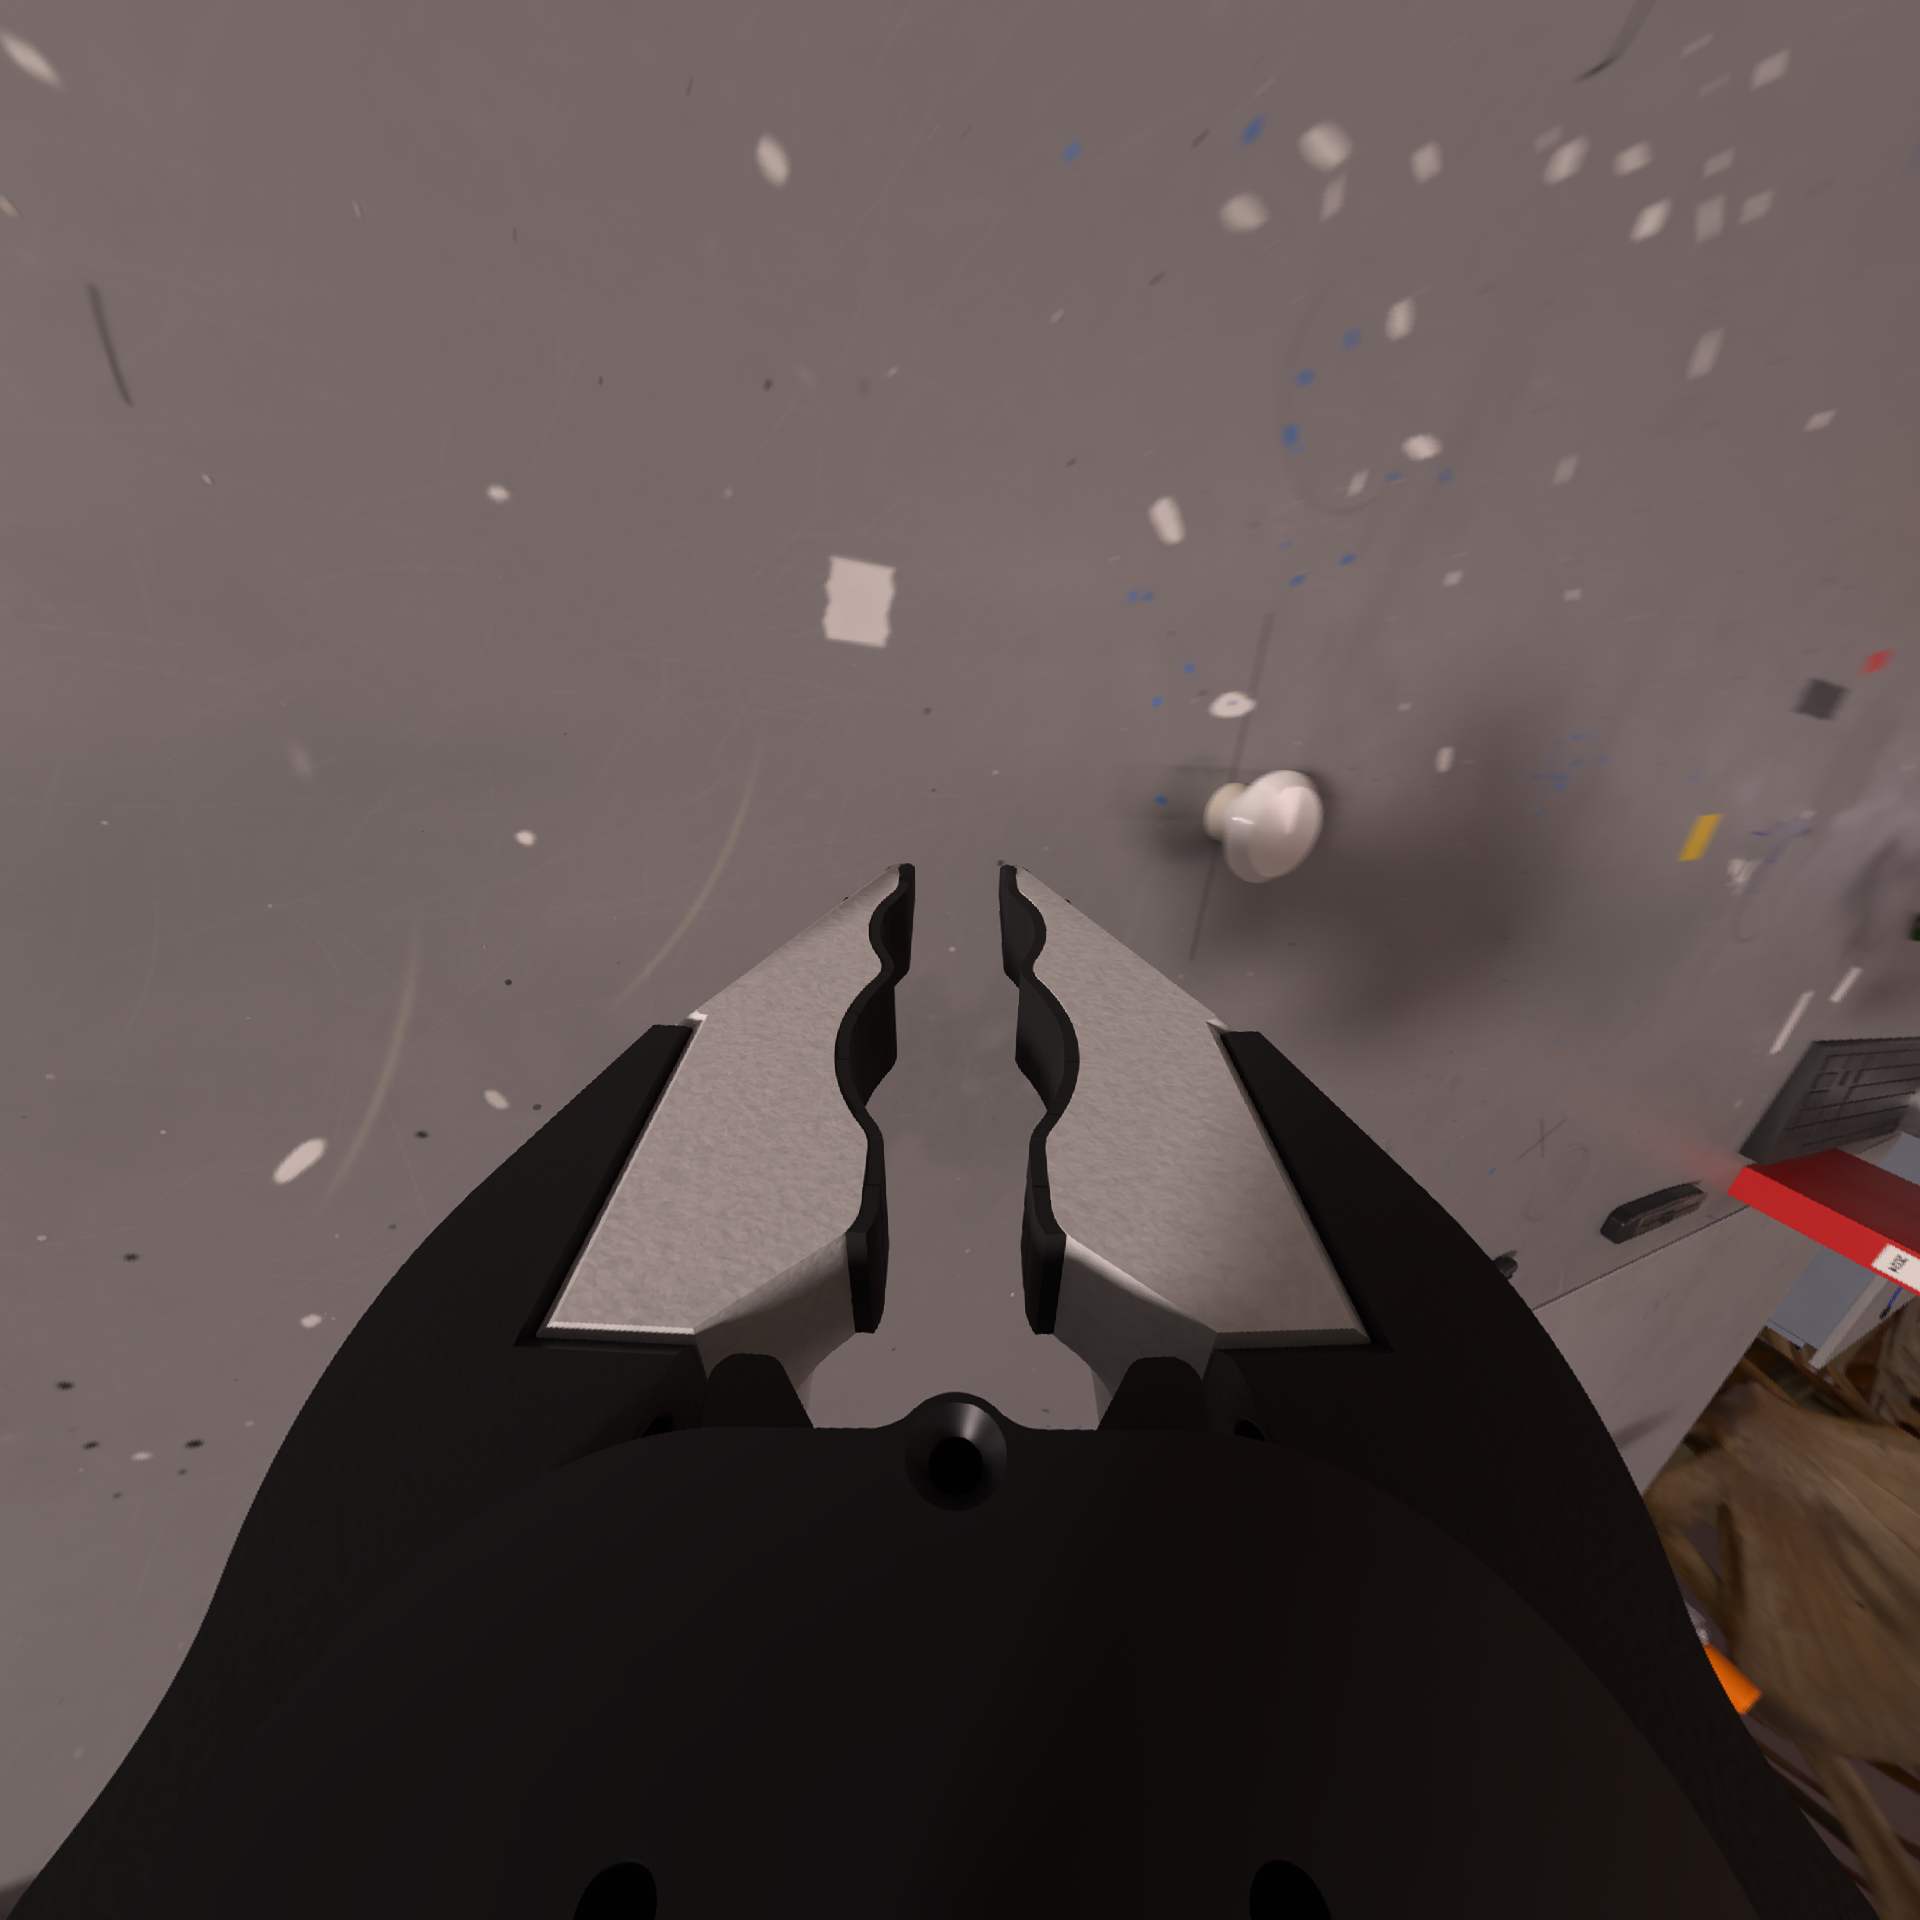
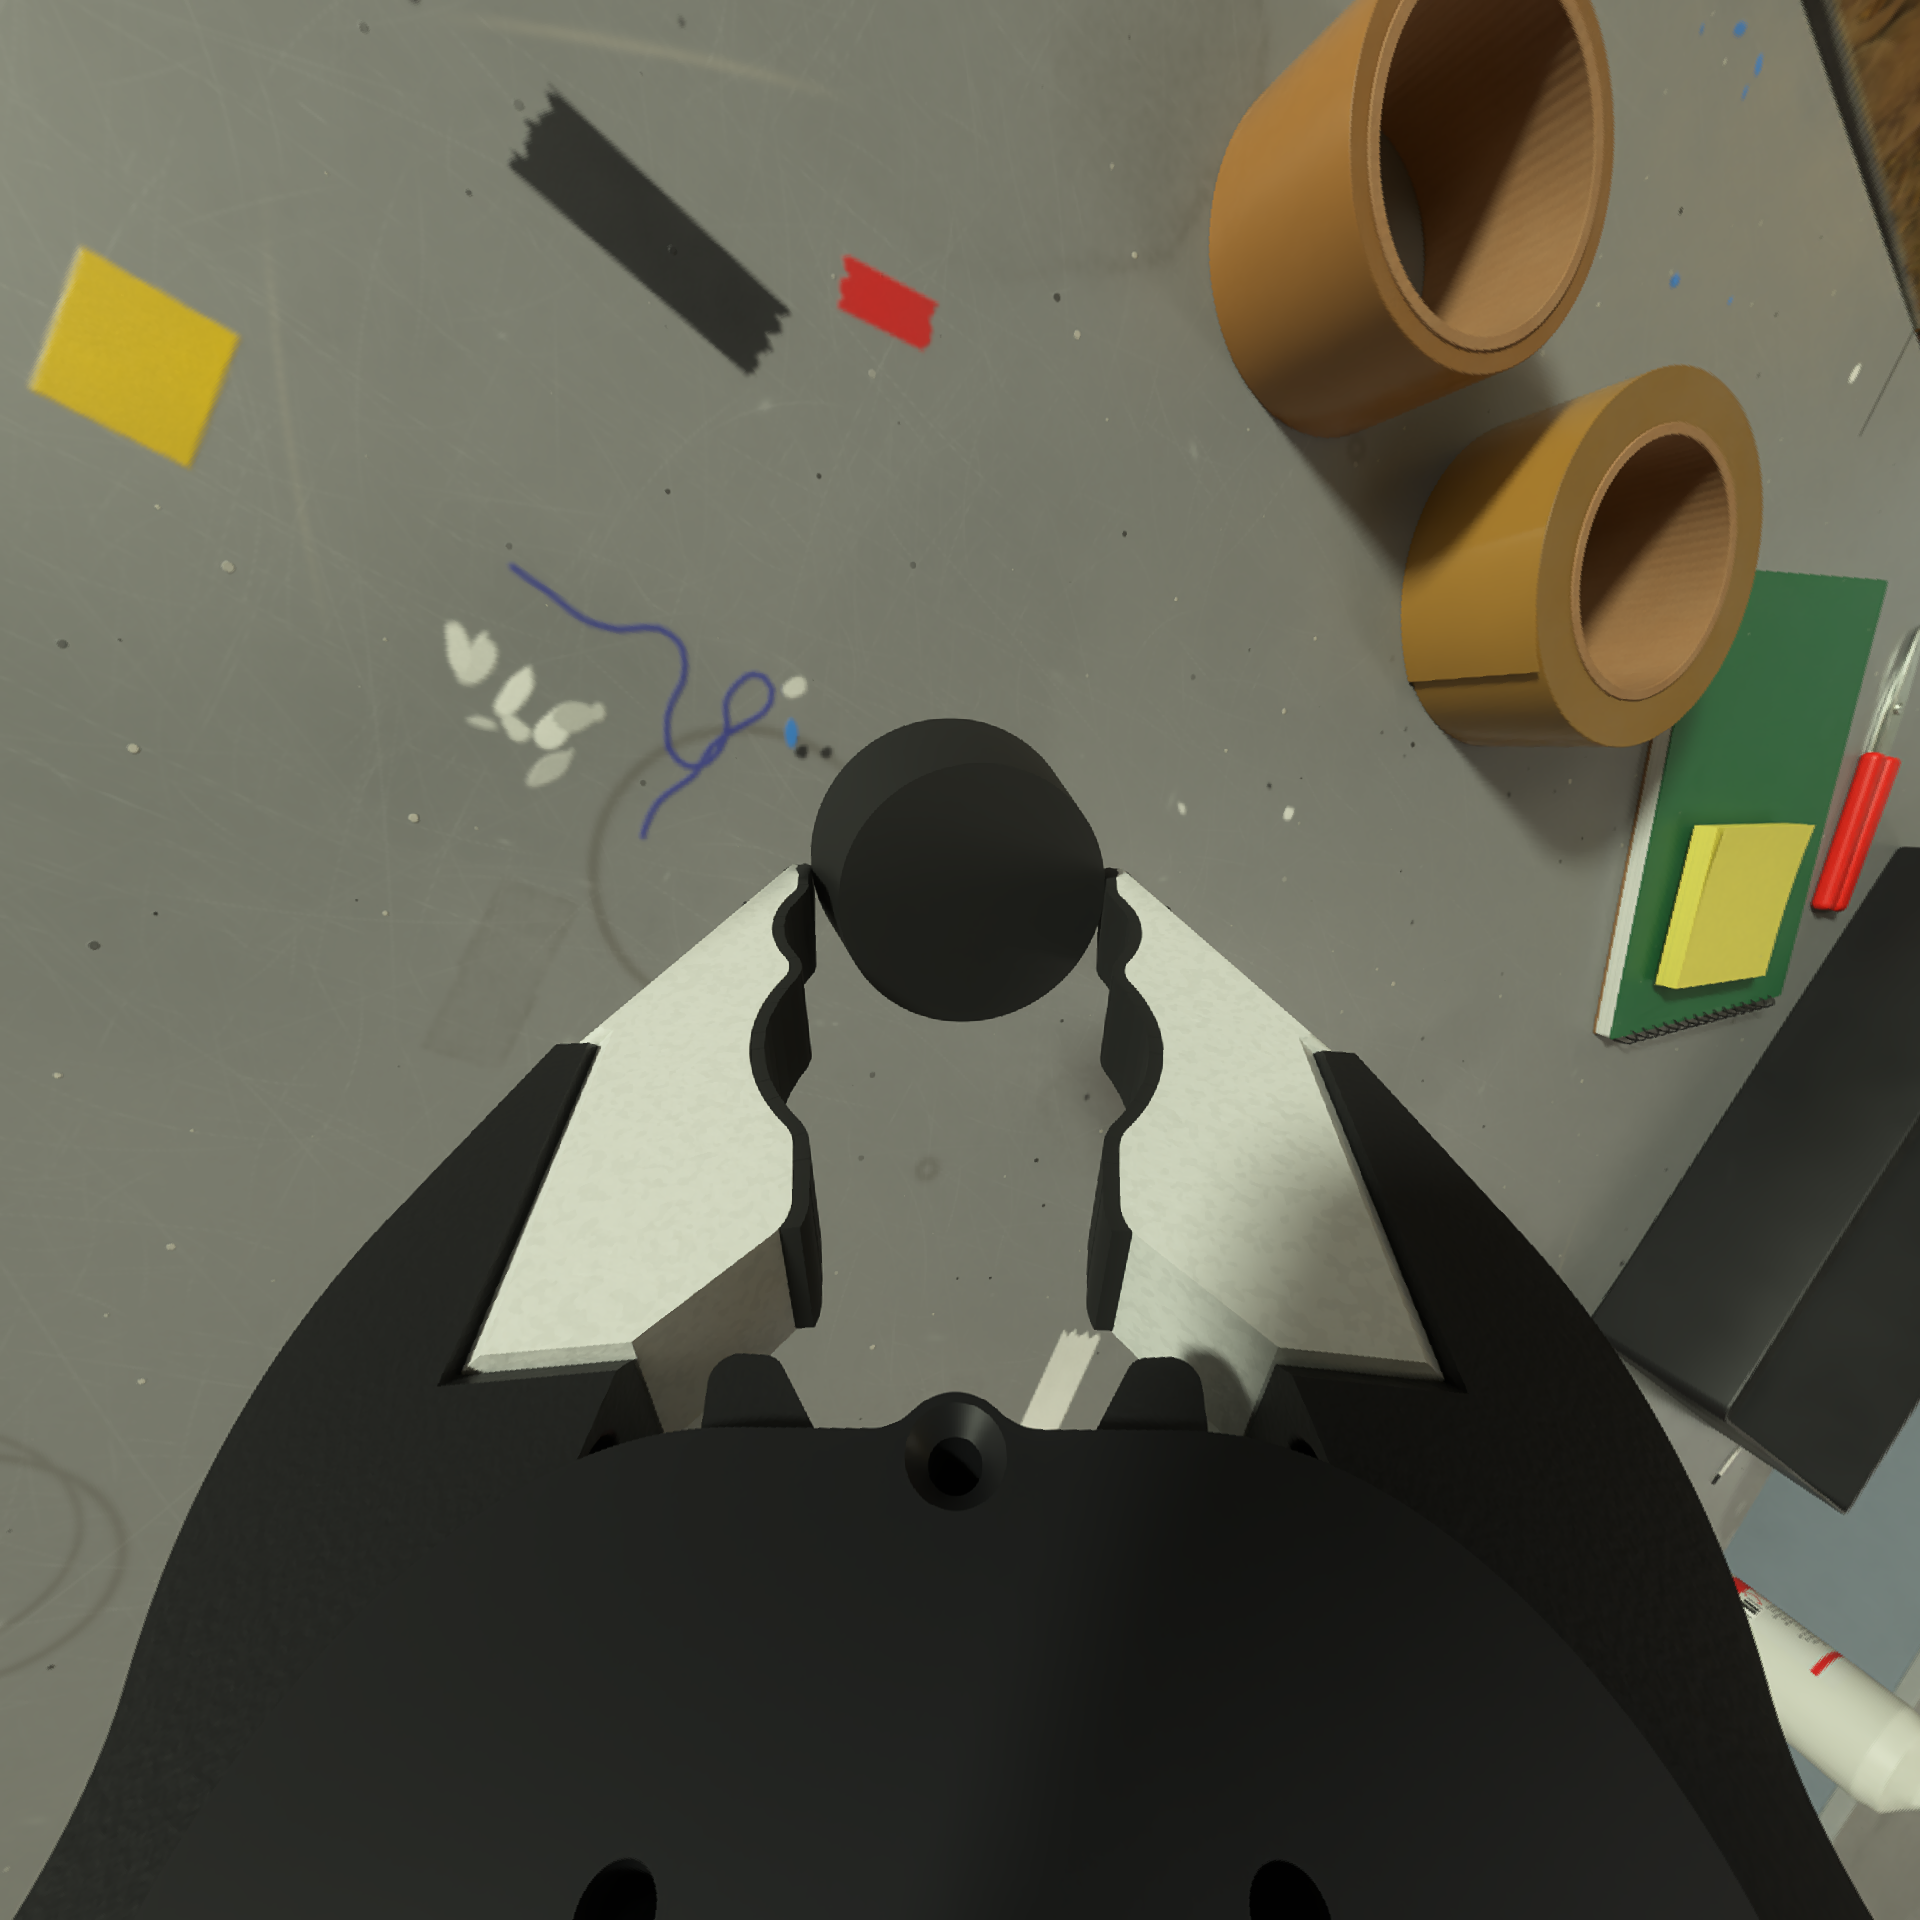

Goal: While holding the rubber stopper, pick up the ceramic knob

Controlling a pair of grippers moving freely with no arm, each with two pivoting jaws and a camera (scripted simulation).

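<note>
Grey, scuffed, paint-flecked tabletop [image 1: 520, 416], brown wooden floor [image 1: 1787, 1538] beyond its right edge, soft even light.

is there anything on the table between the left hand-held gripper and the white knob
Nothing visible. The ceramic knob lies alone on bare table ahead and right of the empty left hand-held gripper; only flat paint flecks lie between.

The rubber stopper [image 2: 956, 873] is black and round like a short drum, pinched between the tips of the right gripper's fingers [image 2: 727, 1049]. The ceramic knob [image 1: 1265, 824] is white and shiny, lying on its side, ahead of the left fingers [image 1: 769, 1101] and off to their right, not touching them.
</note>
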